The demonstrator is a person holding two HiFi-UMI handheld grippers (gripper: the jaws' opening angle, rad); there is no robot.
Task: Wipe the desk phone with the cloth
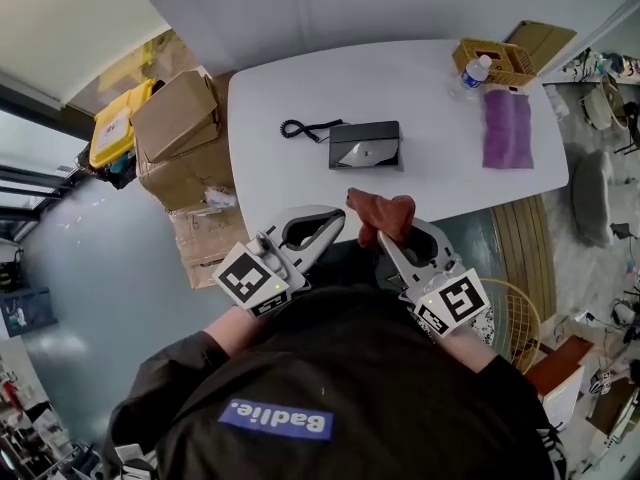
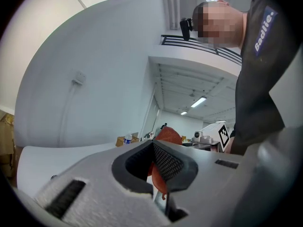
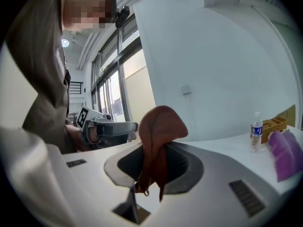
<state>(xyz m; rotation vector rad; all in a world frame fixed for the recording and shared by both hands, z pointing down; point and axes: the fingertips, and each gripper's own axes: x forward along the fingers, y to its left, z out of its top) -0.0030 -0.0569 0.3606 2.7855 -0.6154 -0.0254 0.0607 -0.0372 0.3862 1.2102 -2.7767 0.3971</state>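
The right claw (image 3: 154, 174) is clamped on a rust-brown crumpled cloth (image 3: 161, 126), which bulges up above its jaws. The left claw (image 1: 335, 223) has its jaws drawn together with nothing clearly caught in them, its tip just beside the cloth's edge. Both hover at the near edge of the white rounded bench (image 1: 290, 178). Farther in, at the middle of the bench, sits the dark grey desk phone (image 1: 365, 144), well apart from the cloth. At the far right corner lie a purple folded towel (image 1: 508, 128) and a clear plastic water bottle (image 1: 475, 71).

White table (image 1: 430, 78) — grey floor (image 1: 110, 268)
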